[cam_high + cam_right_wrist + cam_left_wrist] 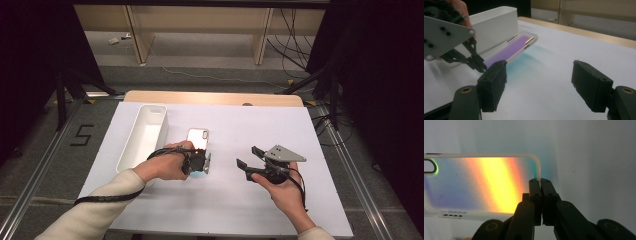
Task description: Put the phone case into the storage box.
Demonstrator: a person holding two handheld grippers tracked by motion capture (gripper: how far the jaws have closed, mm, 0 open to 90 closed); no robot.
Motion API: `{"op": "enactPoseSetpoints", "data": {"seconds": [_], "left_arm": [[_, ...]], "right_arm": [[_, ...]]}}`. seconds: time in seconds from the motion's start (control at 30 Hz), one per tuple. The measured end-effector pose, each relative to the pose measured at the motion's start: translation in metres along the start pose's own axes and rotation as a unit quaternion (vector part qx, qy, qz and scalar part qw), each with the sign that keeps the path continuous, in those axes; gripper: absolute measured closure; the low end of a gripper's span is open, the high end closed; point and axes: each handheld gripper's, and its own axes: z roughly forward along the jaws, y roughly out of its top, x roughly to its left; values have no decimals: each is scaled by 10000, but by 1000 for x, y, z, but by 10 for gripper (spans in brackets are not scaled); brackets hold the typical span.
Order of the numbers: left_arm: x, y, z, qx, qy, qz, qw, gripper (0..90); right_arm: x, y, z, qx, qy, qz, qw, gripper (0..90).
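The left gripper (206,163) is clamped on the near edge of the phone case (197,141), which lies just right of the white bin (143,136); judged from this, the case is grasped but not yet placed in it. The right gripper (247,158) waits with jaws apart, nothing between them. The case is clear-rimmed, its back shimmering yellow, orange and purple.
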Motion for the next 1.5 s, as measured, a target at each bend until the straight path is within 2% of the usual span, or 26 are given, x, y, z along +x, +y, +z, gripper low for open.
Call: {"op": "enactPoseSetpoints", "data": {"seconds": [0.13, 0.17, 0.2, 0.27, 0.33, 0.37, 0.47, 0.53, 0.57, 0.6, 0.63, 0.7, 0.73, 0.77, 0.8, 0.83, 0.9, 0.93, 0.97, 1.03, 1.1, 1.2, 1.23, 1.33, 1.4, 1.5], "left_arm": [[-2, 2, -3, -13, 28, 25, 10000, 880], [-2, 3, -4, -32, 48, 49, 10000, 880], [-3, 3, -5, -35, 77, 69, 9999, 880], [-4, 5, -7, -38, 106, 93, 9999, 880], [-5, 7, -9, -50, 168, 129, 9998, 881], [-5, 8, -10, -72, 166, 136, 9997, 881], [-7, 11, -13, -85, 221, 164, 9996, 881], [-7, 12, -14, -95, 243, 167, 9995, 881], [-6, 13, -14, -143, 222, 251, 9993, 881], [-6, 14, -15, -154, 223, 265, 9993, 881], [-7, 14, -16, -137, 226, 245, 9994, 881], [-8, 15, -17, -135, 260, 239, 9993, 881], [-8, 15, -17, -111, 262, 218, 9994, 881], [-10, 16, -17, -204, 275, 129, 9993, 881], [-9, 17, -19, -114, 292, 230, 9992, 881], [-8, 18, -20, -55, 328, 322, 9989, 881], [-9, 19, -20, -134, 338, 289, 9989, 881], [-9, 20, -21, -124, 352, 341, 9987, 881], [-9, 22, -21, -175, 301, 398, 9986, 881], [-10, 23, -21, -166, 296, 346, 9988, 881], [-12, 24, -21, -116, 327, 302, 9989, 881], [-11, 26, -22, -119, 362, 335, 9987, 881], [-11, 26, -22, -111, 379, 355, 9986, 881], [-11, 28, -23, -118, 397, 419, 9983, 881], [-11, 29, -22, -130, 420, 432, 9981, 881], [-11, 30, -22, -111, 423, 477, 9979, 881]], "right_arm": [[-3, 4, 9, 43, -17, 138, 9999, 298], [-4, 4, 12, -33, 5, 154, 9999, 300], [-5, 5, 13, 64, -5, 169, 9998, 300], [-7, 6, 19, -5, 12, 185, 9998, 302], [-8, 8, 22, 98, -35, 229, 9997, 305], [-8, 8, 25, 64, 30, 305, 9995, 306], [-9, 9, 30, 140, 27, 389, 9991, 312], [-11, 10, 33, 124, -34, 334, 9994, 319], [-11, 10, 36, 128, 6, 444, 9989, 320], [-12, 10, 37, 155, -13, 405, 9991, 321], [-13, 11, 37, 278, -89, 383, 9988, 322], [-13, 11, 41, 254, -45, 489, 9985, 325], [-14, 11, 42, 232, -49, 451, 9987, 325], [-15, 12, 43, 252, -47, 441, 9987, 326], [-14, 12, 44, 273, -22, 532, 9982, 327], [-15, 12, 46, 216, -50, 471, 9986, 328], [-15, 13, 49, 255, -34, 543, 9982, 329], [-15, 14, 49, 299, -34, 609, 9977, 328], [-15, 15, 50, 323, -102, 556, 9979, 328], [-15, 15, 53, 362, -55, 500, 9981, 328], [-13, 16, 56, 326, -1, 625, 9975, 333], [-11, 18, 61, 311, 70, 657, 9973, 343], [-12, 18, 62, 243, 63, 531, 9983, 344], [-8, 21, 66, 306, 169, 704, 9969, 353], [-7, 21, 70, 283, 157, 621, 9975, 356], [-5, 23, 74, 336, 222, 645, 9971, 365]]}}
